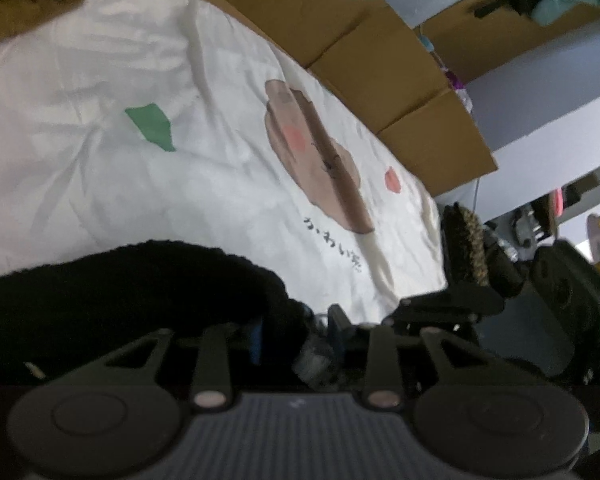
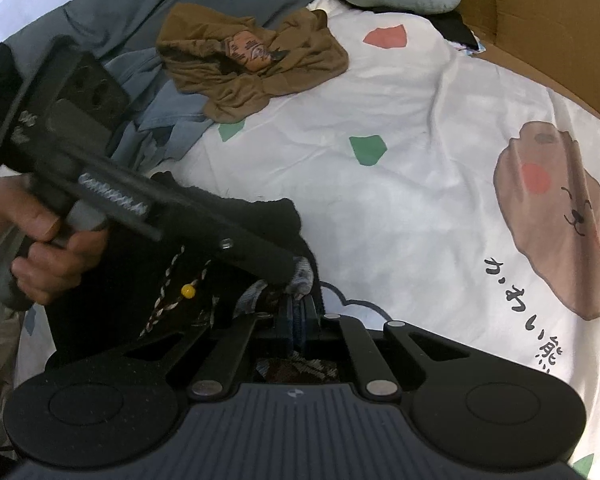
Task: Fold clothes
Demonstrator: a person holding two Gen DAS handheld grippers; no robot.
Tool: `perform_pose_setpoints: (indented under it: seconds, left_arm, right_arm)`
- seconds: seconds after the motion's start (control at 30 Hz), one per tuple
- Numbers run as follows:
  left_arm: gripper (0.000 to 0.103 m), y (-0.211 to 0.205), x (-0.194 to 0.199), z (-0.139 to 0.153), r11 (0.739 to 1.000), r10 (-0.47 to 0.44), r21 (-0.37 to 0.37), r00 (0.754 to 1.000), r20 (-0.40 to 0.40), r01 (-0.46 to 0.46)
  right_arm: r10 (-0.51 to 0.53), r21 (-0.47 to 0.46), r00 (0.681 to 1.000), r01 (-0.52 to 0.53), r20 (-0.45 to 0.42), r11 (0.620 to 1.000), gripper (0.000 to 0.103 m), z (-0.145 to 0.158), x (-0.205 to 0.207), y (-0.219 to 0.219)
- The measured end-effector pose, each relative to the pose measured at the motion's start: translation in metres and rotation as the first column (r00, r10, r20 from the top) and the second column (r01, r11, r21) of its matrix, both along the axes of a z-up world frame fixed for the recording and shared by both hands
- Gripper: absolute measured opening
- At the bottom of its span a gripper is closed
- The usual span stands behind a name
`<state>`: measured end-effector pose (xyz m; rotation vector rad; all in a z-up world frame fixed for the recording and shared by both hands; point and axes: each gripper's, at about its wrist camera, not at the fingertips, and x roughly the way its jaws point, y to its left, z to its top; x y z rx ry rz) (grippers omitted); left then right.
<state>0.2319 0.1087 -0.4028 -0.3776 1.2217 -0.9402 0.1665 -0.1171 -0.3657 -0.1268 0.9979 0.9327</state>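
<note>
While both tongs, left (image 1: 300, 328) and right (image 2: 296, 316), pinch one edge of the black knit garment (image 2: 140, 264), it hangs above the bedsheet (image 2: 400, 200), near its bear print (image 2: 556, 220); likely mid-fold, next lowering it flat.

Both wrist cameras sit low and close over the white printed bedsheet (image 1: 204, 184), their shared ground.
</note>
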Motion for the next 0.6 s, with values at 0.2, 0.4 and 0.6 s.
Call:
perform_pose_setpoints:
  seconds: [0.2, 0.4, 0.6]
  left_arm:
    - [0.015, -0.001, -0.003, -0.010, 1.000, 0.004, -0.018, 1.000, -0.007, -0.004]
    - [0.011, 0.006, -0.012, 0.001, 0.998, -0.039, 0.048, 0.996, 0.075, 0.036]
    - [0.010, 0.008, -0.027, 0.013, 0.985, -0.116, 0.147, 0.976, 0.184, 0.089]
  right_arm:
    - [0.005, 0.001, 1.000, -0.005, -0.009, 1.000, 0.002, -0.001, -0.001, 0.002]
    - [0.007, 0.031, 0.998, -0.005, -0.058, 0.999, 0.004, 0.001, 0.006, -0.001]
    - [0.008, 0.072, 0.993, 0.001, -0.121, 0.997, 0.006, 0.003, 0.016, -0.005]
